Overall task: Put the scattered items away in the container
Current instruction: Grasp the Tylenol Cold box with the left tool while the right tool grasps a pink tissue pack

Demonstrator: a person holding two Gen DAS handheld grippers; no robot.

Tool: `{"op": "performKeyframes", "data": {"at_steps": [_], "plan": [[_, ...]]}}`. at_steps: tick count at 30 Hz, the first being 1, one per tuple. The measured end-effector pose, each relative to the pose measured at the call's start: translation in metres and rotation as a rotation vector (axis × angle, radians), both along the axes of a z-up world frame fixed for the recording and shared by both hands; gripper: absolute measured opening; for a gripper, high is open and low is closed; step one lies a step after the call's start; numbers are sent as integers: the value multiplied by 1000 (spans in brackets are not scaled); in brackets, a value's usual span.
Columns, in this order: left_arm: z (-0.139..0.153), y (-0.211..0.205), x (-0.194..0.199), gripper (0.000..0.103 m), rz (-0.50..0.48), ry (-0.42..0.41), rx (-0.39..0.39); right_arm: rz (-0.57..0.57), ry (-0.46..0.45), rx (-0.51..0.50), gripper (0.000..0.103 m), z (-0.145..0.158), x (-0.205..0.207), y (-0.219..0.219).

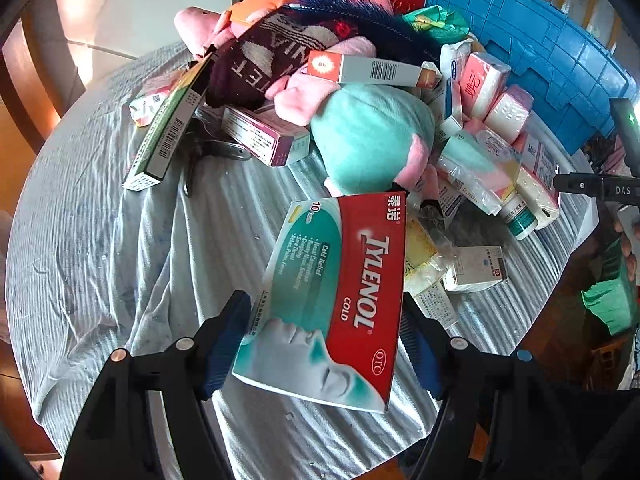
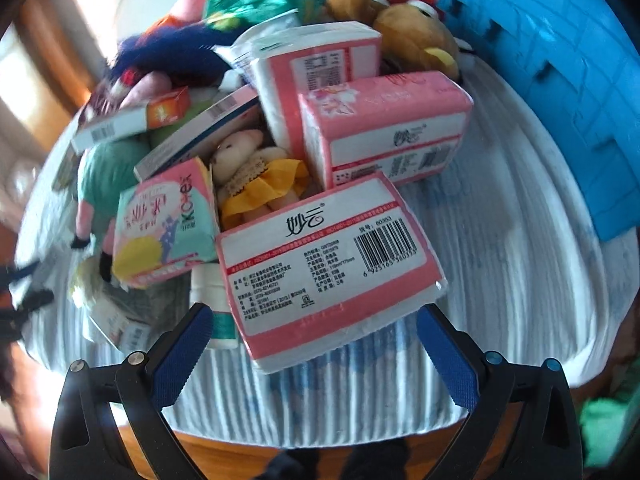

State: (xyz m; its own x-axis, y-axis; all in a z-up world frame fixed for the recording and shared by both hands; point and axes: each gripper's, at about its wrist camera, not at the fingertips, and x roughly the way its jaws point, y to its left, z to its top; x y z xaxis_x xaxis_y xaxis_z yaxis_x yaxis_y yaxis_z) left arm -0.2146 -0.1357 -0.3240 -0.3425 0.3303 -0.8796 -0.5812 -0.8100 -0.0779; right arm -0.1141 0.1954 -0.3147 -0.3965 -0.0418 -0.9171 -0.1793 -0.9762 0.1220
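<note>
My left gripper [image 1: 322, 344] is shut on a red and teal Tylenol box [image 1: 340, 292], which hangs tilted just above the grey striped cloth [image 1: 120, 248]. Its blue pads sit against the box's two long edges. My right gripper [image 2: 316, 356] is open, low over the cloth [image 2: 500, 240]. A pink and white tissue pack [image 2: 332, 272] lies just ahead of its blue pads, which do not touch it. The blue plastic container [image 1: 540, 52] stands at the back right of the table, and the right wrist view shows the container [image 2: 560, 100] along its right edge.
A pile fills the table's far half: a teal plush [image 1: 368, 136], a pink plush [image 1: 312, 96], medicine boxes [image 1: 264, 136], more tissue packs [image 2: 384, 120], a small doll in a yellow skirt [image 2: 260, 176] and brown plush toys [image 2: 416, 36]. A white bottle [image 1: 518, 216] lies near the right edge.
</note>
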Motion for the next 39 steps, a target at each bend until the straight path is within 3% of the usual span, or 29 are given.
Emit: {"op": "performKeyframes", "data": {"at_steps": [5, 9, 15, 24, 28, 33, 39], "plan": [[12, -3, -2, 73, 12, 22, 5, -252, -36, -147, 103, -7, -5, 18], [19, -4, -1, 73, 20, 44, -4, -470, -94, -203, 103, -25, -20, 28], [27, -8, 3, 73, 34, 59, -5, -600, -110, -86, 103, -35, -42, 20], [30, -9, 9, 73, 47, 61, 6, -559, -175, 15, 103, -42, -52, 15], [31, -5, 11, 73, 57, 59, 17, -549, -215, -45, 100, -49, -48, 19], [35, 2, 13, 73, 62, 67, 22, -472, -193, -61, 93, -41, -44, 18], [48, 2, 14, 73, 100, 90, 29, -370, -133, -44, 93, -14, -31, 14]]}}
